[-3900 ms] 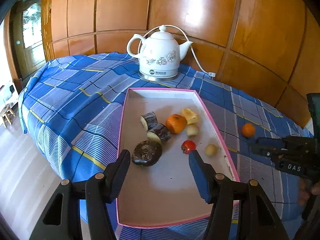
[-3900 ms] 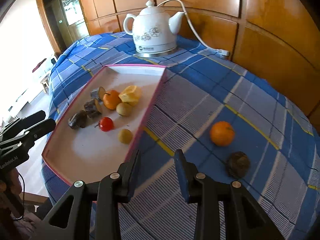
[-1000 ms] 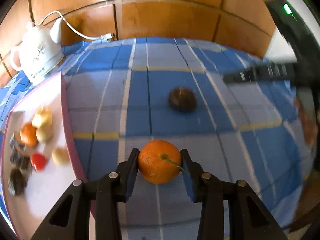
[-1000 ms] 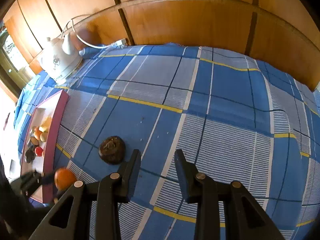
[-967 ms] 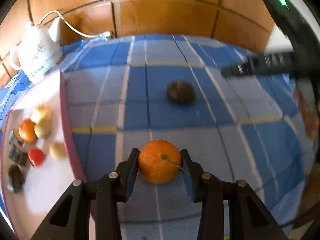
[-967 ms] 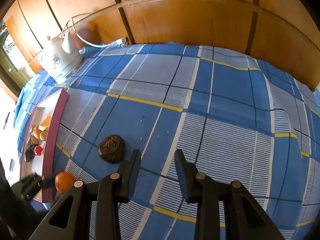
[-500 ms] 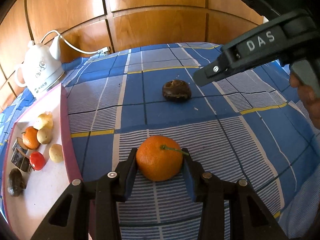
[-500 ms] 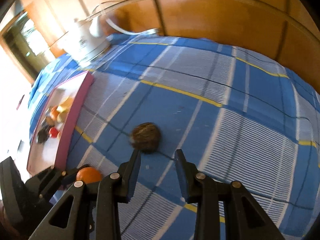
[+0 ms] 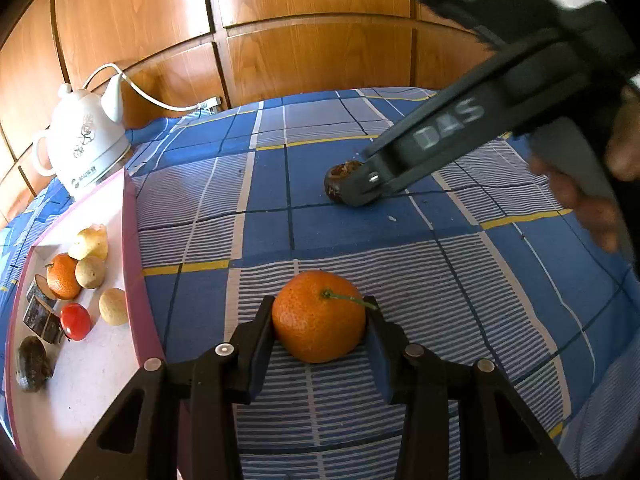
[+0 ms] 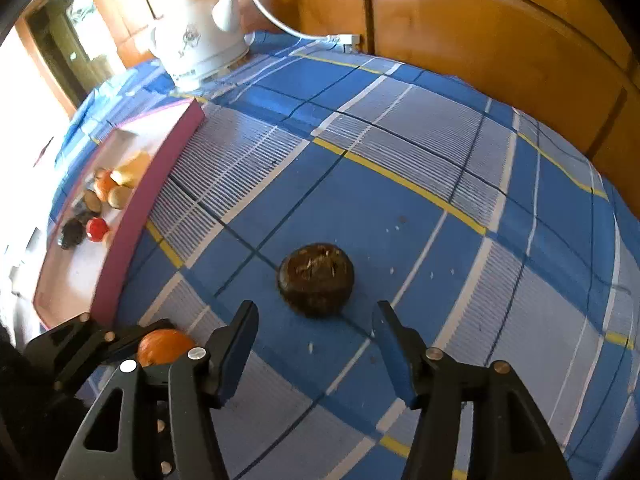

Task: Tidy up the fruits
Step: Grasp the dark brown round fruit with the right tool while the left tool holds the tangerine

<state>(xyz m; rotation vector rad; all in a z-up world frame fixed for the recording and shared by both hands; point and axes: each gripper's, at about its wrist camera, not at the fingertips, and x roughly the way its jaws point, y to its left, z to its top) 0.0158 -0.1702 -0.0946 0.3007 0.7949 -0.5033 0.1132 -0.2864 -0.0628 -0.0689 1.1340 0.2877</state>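
on the table, 3 o'clock of the tray (image 9: 132, 240) | left gripper (image 9: 320, 344) jaws clamp the orange (image 9: 319, 316): firm, round, may roll | right gripper (image 10: 316, 344) jaws opening, nothing between, over the dark fruit (image 10: 316, 280): light, brittle; take its sides

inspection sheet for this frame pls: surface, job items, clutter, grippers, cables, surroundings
Surface: blue plaid tablecloth, small crumbs near the dark fruit.
Job's things: orange between the left pads; dark brown fruit lying on the cloth; pink-rimmed tray holding another orange, a red fruit, pale round fruits and dark pieces.
Clutter: white kettle beyond the tray.
Grippers: left hand-held gripper shut on the orange; right hand-held gripper jaws opening, pointed down at the dark fruit, which lies just ahead of the tips, not touched.
Cables: white kettle cord running to a plug at the wall.
Surroundings: wood panel wall; doorway at the far left in the right wrist view.
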